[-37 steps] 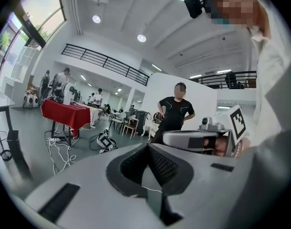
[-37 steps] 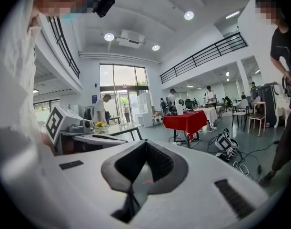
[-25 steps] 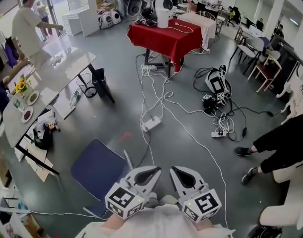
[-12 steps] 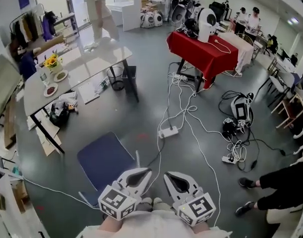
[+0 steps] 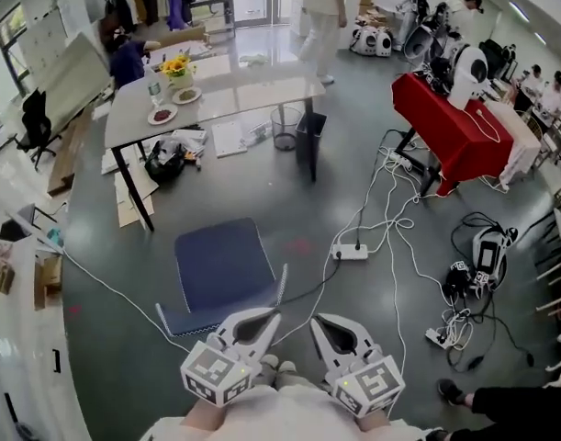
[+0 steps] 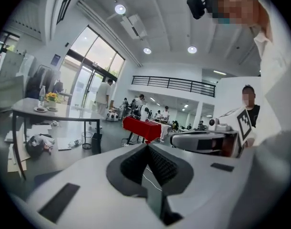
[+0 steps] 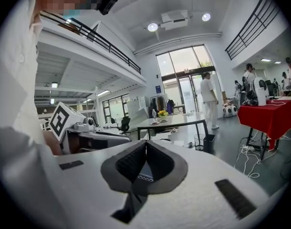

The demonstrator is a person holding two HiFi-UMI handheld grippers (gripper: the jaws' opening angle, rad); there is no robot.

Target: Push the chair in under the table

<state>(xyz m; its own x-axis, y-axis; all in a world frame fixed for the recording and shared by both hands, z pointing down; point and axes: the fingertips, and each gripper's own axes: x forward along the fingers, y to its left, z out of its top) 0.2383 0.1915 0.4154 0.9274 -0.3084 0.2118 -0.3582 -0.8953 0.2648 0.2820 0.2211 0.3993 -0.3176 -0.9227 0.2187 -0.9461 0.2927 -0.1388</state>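
Head view shows us holding both grippers low, side by side: our left gripper (image 5: 254, 322) and right gripper (image 5: 335, 331) each have jaws pressed together on nothing. Just ahead of them stands the blue chair (image 5: 220, 265), well apart from the grey table (image 5: 262, 90)
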